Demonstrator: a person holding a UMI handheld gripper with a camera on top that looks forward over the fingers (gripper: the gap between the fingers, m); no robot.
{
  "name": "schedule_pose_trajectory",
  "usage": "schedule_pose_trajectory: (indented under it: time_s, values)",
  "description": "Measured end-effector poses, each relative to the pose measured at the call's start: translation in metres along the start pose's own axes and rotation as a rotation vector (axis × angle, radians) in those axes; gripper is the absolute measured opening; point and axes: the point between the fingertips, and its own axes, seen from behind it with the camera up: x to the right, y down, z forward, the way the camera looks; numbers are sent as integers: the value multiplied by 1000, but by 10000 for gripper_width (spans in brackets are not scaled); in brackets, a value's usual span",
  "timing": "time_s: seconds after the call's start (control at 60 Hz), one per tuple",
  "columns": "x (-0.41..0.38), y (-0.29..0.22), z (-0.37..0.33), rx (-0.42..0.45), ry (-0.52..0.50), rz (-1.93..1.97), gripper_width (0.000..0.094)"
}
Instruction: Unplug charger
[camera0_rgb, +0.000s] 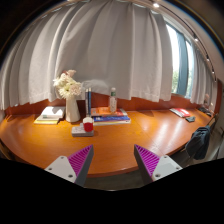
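Observation:
My gripper is open, its two magenta-padded fingers spread wide with nothing between them. It is held above the near edge of a curved wooden desk. No charger or plug shows clearly. A small dark object lies on the desk far to the right, too small to identify.
A white vase of flowers, a dark bottle, a clear bottle, books, a small red-topped item and papers stand at the back left. A dark chair back is at the right. White curtains hang behind.

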Motion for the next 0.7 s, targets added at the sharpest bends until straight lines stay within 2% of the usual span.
schedule_pose_trajectory:
  time_s: [0.117, 0.183, 0.367, 0.633, 0.7]
  values:
    - [-23, 21, 15, -37, -69, -22, 816]
    - [-63, 35, 54, -51, -117, -4, 818]
    - [-112, 48, 138, -105, -196, -15, 830]
    - [-142, 17, 282, -99, -215, -65, 822]
    - [-144, 18, 311, -127, -210, -70, 812]
